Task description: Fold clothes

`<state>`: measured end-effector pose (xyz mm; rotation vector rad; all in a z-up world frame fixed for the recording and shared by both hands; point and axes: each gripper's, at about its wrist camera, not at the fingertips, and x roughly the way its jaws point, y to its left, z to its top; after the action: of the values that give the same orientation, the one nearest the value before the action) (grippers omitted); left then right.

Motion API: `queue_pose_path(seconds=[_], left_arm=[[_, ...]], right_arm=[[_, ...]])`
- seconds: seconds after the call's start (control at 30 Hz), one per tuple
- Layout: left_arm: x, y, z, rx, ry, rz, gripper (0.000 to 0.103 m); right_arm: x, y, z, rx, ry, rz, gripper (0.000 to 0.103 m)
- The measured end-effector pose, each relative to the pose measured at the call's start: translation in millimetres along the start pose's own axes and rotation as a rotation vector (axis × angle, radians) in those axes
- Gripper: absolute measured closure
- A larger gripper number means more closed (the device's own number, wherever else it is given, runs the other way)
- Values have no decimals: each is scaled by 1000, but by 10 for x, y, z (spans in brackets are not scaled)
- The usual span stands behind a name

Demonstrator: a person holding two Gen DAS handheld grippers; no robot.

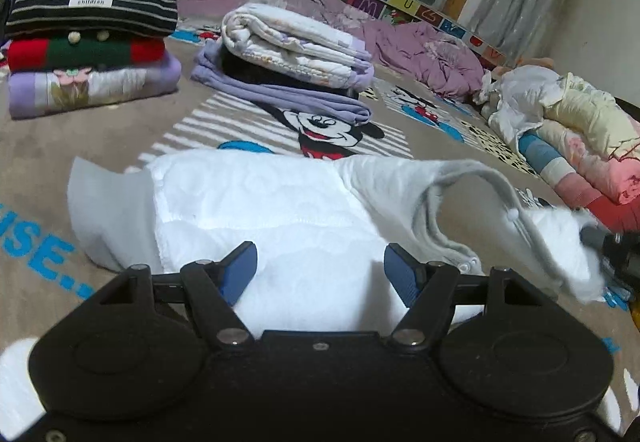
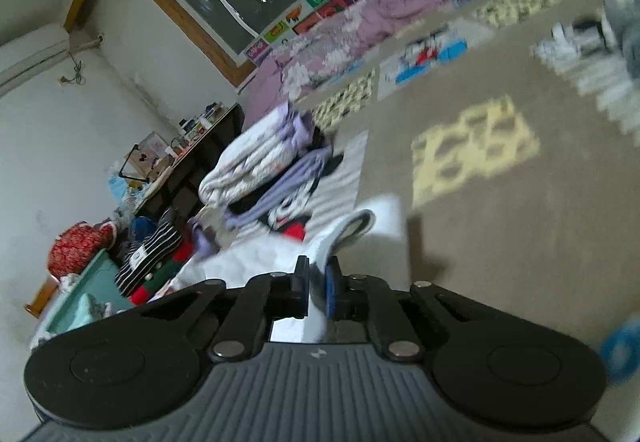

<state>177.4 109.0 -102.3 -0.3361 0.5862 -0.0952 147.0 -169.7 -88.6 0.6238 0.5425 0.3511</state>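
Observation:
A white garment [image 1: 280, 210] with a grey neckline trim [image 1: 472, 178] lies on the patterned carpet, partly folded. My left gripper [image 1: 320, 270] is open, its blue pads on either side of the white cloth just above it. My right gripper [image 2: 318, 278] is shut on the white garment's edge [image 2: 340, 234] near the grey trim and lifts it off the carpet; it shows at the right edge of the left wrist view [image 1: 616, 246]. The right wrist view is tilted and motion-blurred.
Two stacks of folded clothes stand behind: a striped, red-green and lilac stack [image 1: 88, 46] at the left, a white-and-lilac stack [image 1: 296, 54] in the middle. A pile of unfolded clothes [image 1: 560, 130] lies at the right. Purple bedding [image 1: 400, 30] runs along the window wall.

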Motion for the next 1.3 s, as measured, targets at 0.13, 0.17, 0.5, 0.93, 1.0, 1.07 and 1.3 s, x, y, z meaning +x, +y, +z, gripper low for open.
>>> queue_pose_path(seconds=[0.13, 0.17, 0.5, 0.93, 1.0, 1.07, 1.3], left_arm=[[13, 18, 10, -7, 8, -6, 33], [13, 24, 11, -11, 9, -9, 33], [-292, 273, 284, -49, -138, -14, 33], [-6, 838, 754, 13, -20, -57, 33], [89, 703, 819, 120, 14, -62, 34], [219, 615, 854, 196, 54, -67, 33], [609, 570, 800, 277, 166, -46, 53]], right_arm=[[47, -50, 299, -64, -18, -51, 97], [60, -64, 366, -80, -21, -64, 97], [131, -143, 647, -276, -41, -172, 98], [67, -119, 814, -397, -74, -139, 98], [73, -122, 821, -401, -74, -132, 98], [84, -133, 826, -401, -74, -128, 98], [138, -222, 825, -387, -74, -133, 98]])
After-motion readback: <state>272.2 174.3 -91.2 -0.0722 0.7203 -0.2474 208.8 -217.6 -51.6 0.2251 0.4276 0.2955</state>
